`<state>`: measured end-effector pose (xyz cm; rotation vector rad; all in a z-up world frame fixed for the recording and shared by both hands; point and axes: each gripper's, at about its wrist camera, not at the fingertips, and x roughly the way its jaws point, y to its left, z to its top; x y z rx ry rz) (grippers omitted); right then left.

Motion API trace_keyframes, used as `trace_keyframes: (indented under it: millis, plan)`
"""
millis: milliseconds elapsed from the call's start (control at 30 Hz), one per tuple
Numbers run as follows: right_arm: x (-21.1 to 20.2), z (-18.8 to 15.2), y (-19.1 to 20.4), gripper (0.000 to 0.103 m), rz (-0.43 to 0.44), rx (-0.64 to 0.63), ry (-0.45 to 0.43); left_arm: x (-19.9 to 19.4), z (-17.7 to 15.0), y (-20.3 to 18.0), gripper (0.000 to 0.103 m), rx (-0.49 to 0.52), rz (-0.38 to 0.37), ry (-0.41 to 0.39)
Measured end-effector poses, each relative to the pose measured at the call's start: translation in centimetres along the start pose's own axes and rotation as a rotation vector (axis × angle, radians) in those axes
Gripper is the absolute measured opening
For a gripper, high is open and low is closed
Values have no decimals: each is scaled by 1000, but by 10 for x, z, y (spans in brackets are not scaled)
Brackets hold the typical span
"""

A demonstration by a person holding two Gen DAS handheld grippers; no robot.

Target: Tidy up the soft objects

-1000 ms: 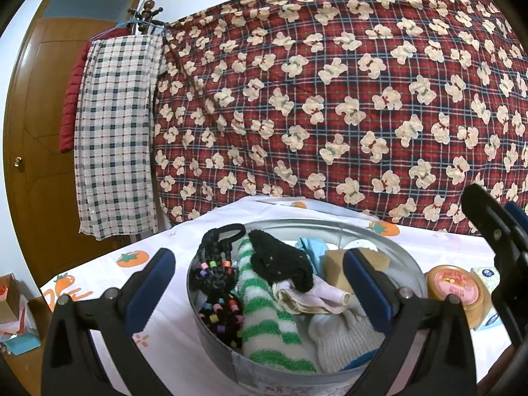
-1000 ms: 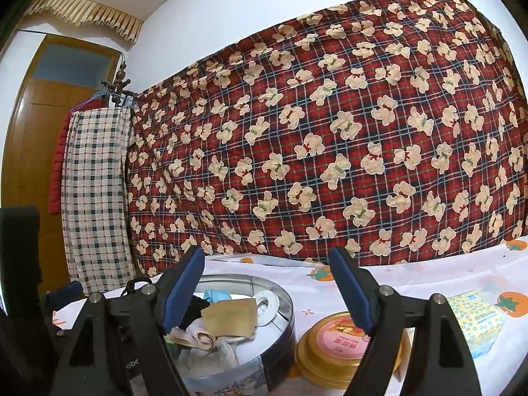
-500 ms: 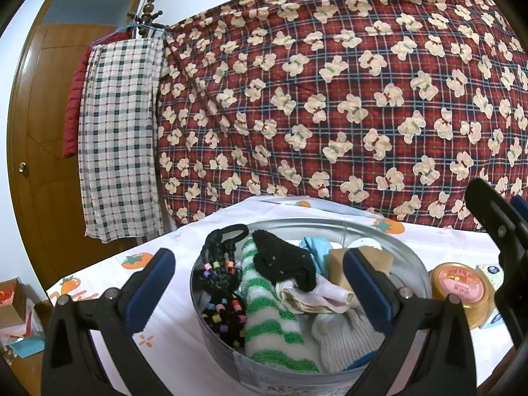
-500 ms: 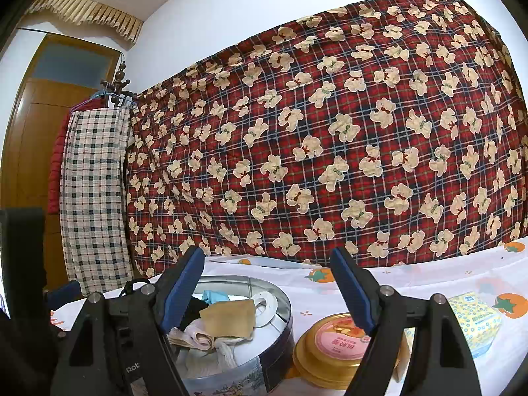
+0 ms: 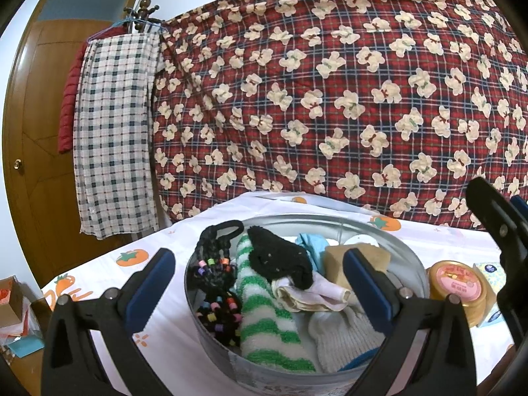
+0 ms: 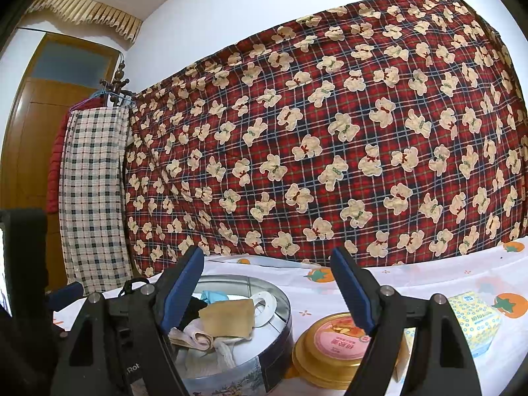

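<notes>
A round metal tin (image 5: 330, 220) stands on the table, filled with soft things. In it lie a black braided cord with coloured beads (image 5: 216, 283), a green-and-white striped fuzzy sock (image 5: 267, 316), a black knitted piece (image 5: 280, 260), a cream cloth (image 5: 310, 297), a white knitted sock (image 5: 343, 333) and a tan sponge (image 6: 227, 316). My left gripper (image 5: 255, 259) hovers open just in front of the tin, holding nothing. My right gripper (image 6: 266, 260) is also open and empty, to the right of the tin (image 6: 283, 300).
A gold tin with a pink lid (image 6: 333, 340) and a yellow-patterned tissue packet (image 6: 475, 320) sit right of the metal tin. A red plaid bear quilt (image 6: 330, 132) hangs behind the table. A checked cloth (image 5: 115, 132) hangs by the wooden door at left.
</notes>
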<state>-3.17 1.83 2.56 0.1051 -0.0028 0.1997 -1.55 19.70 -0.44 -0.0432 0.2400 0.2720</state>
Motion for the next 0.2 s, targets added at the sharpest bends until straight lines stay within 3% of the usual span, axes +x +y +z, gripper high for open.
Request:
trace_keyframes:
  millis: [200]
  plan:
    - [0,0,0,81,2,0,-1,1,0,0,103,-1,3,3]
